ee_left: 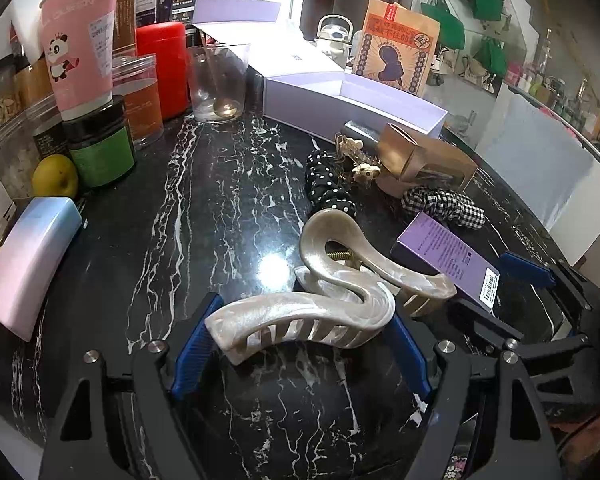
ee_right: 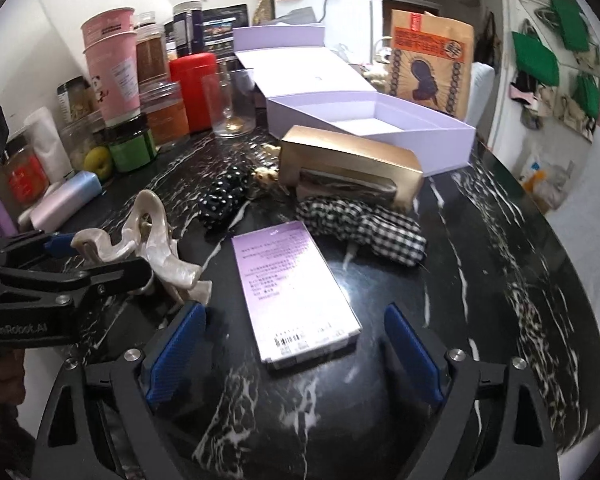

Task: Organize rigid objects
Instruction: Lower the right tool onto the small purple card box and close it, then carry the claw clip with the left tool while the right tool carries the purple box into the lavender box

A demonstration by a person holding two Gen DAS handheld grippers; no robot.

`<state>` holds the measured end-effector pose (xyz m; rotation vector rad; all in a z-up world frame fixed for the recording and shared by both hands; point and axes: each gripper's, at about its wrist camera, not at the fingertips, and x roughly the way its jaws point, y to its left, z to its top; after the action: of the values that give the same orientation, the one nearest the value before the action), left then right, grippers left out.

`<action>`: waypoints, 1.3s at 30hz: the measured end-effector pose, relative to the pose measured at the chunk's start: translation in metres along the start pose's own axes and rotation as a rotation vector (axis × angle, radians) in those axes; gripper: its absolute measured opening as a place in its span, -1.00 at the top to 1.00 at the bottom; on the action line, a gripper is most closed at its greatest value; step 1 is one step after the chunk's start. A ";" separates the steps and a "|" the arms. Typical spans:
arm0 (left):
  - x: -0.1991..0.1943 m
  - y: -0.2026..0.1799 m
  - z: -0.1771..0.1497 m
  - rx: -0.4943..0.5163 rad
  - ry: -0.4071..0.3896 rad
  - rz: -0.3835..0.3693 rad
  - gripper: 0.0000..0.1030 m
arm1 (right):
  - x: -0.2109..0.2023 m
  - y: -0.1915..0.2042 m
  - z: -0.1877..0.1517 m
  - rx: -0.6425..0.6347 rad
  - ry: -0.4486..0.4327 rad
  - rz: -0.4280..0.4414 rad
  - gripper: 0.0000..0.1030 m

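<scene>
A black marble table (ee_right: 500, 240) curves away at its right edge; bare stone lies in the middle, between jars crowded along the left and a cluster of accessories on the right. At the back, an open lilac box (ee_right: 420, 136) shows an empty white interior. A clear glass (ee_left: 218, 84) beside it holds something small and pale at the bottom. The left gripper (ee_left: 300, 344) has its blue pads against both sides of a pearly hair claw (ee_left: 320, 304), gripping it just above the table. The right gripper (ee_right: 296, 360) is spread wide, its pads either side of a purple box (ee_right: 292, 288) lying flat, touching neither side.
</scene>
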<state>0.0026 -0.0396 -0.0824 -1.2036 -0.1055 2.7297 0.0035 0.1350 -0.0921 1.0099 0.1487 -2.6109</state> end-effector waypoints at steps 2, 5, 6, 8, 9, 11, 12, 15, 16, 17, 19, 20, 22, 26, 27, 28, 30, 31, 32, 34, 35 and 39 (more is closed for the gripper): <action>0.000 0.002 0.000 -0.005 0.000 0.001 -0.54 | 0.004 0.000 0.001 -0.004 0.012 -0.001 -0.78; -0.001 0.003 0.000 -0.007 -0.002 0.004 -0.54 | 0.010 -0.003 0.001 0.015 0.031 0.004 -0.63; -0.001 0.003 0.000 -0.006 -0.001 0.005 -0.54 | 0.010 -0.004 0.001 0.016 0.023 -0.004 -0.44; -0.001 0.003 0.000 -0.004 0.000 0.007 -0.54 | 0.009 -0.004 0.000 0.013 0.014 -0.010 -0.14; -0.002 0.003 0.000 -0.004 -0.002 0.006 -0.54 | 0.009 -0.003 0.000 0.013 0.014 -0.001 -0.10; -0.003 0.003 0.000 -0.005 -0.005 0.005 -0.54 | 0.007 -0.002 -0.001 0.013 0.010 0.025 -0.06; -0.004 0.003 0.000 -0.005 -0.004 0.004 -0.54 | 0.006 -0.001 -0.002 0.015 0.008 0.040 -0.05; -0.007 0.002 0.000 0.001 -0.009 0.006 -0.54 | 0.000 -0.001 -0.003 0.021 -0.006 0.081 -0.05; -0.007 0.002 0.000 0.004 -0.012 0.005 -0.54 | -0.002 0.000 -0.003 0.020 -0.013 0.079 -0.04; -0.008 0.002 0.000 0.003 -0.014 0.004 -0.54 | -0.005 -0.001 -0.002 0.018 -0.019 0.075 -0.04; -0.009 0.002 0.000 -0.003 -0.018 -0.004 -0.54 | -0.010 -0.001 -0.001 0.019 -0.032 0.076 -0.04; -0.010 0.002 0.001 -0.004 -0.020 -0.009 -0.54 | -0.013 -0.001 0.000 0.021 -0.038 0.077 -0.04; -0.012 0.002 0.001 -0.002 -0.028 -0.009 -0.54 | -0.017 -0.001 0.001 0.024 -0.044 0.080 -0.03; -0.017 0.001 0.003 0.000 -0.043 -0.014 -0.53 | -0.026 -0.003 0.003 0.029 -0.065 0.084 -0.03; -0.017 0.001 0.004 0.000 -0.046 -0.014 -0.53 | -0.029 -0.003 0.004 0.029 -0.070 0.084 -0.02; -0.018 0.001 0.005 0.000 -0.047 -0.014 -0.53 | -0.030 -0.003 0.005 0.027 -0.074 0.083 -0.02; -0.019 0.001 0.007 -0.001 -0.051 -0.014 -0.49 | -0.035 -0.002 0.007 0.023 -0.085 0.084 -0.02; -0.020 0.001 0.007 -0.002 -0.052 -0.018 -0.46 | -0.036 -0.003 0.008 0.022 -0.087 0.084 -0.02; -0.020 0.000 0.009 -0.003 -0.052 -0.023 -0.46 | -0.038 -0.003 0.009 0.022 -0.090 0.084 -0.02; -0.021 -0.001 0.011 0.001 -0.055 -0.034 -0.46 | -0.041 -0.003 0.011 0.022 -0.095 0.081 -0.01; -0.021 -0.002 0.012 0.005 -0.057 -0.035 -0.46 | -0.043 -0.004 0.012 0.022 -0.100 0.082 -0.01; -0.020 -0.006 0.018 0.017 -0.053 -0.056 -0.46 | -0.048 -0.005 0.015 0.024 -0.108 0.080 -0.01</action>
<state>0.0031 -0.0371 -0.0544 -1.1076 -0.1202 2.7090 0.0250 0.1498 -0.0489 0.8617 0.0497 -2.5930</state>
